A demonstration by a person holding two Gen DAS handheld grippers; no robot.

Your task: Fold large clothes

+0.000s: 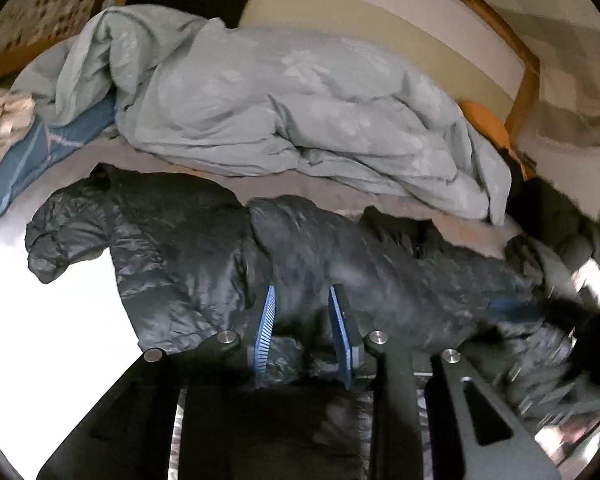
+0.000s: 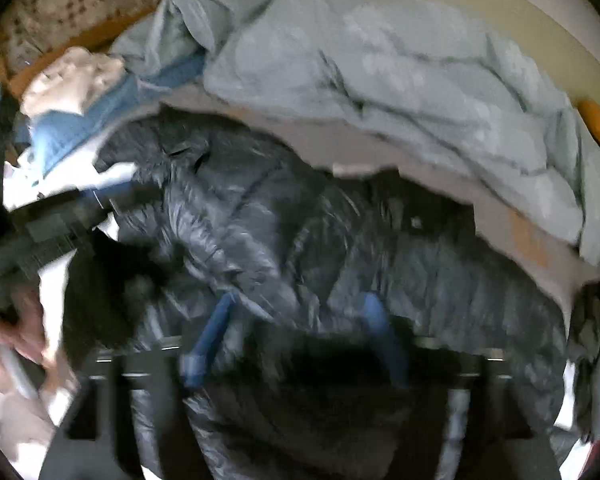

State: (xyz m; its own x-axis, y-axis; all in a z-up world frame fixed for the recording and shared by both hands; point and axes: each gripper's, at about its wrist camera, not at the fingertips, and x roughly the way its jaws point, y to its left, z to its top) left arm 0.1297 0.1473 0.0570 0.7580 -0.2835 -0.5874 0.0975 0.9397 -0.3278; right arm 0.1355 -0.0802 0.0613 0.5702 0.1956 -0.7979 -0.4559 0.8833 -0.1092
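A black puffer jacket (image 1: 180,240) (image 2: 280,220) lies spread across the bed, with one sleeve sticking out to the left in the left wrist view. My left gripper (image 1: 301,292) is at the jacket's near edge, its blue pads close together with a bunched fold of the fabric pinched between them. My right gripper (image 2: 300,298) hovers low over the jacket's body, blurred. Its blue fingers (image 2: 212,332) are spread wide, and nothing is gripped between them. A hand (image 2: 12,332) shows at the left edge of the right wrist view.
A crumpled pale grey-blue duvet (image 1: 300,112) (image 2: 420,80) is heaped behind the jacket. Blue bedding (image 1: 20,160) and a beige cloth (image 1: 4,116) lie at the far left. A wooden bed frame (image 1: 524,92) runs along the right. A bright white sheet (image 1: 40,320) is at the near left.
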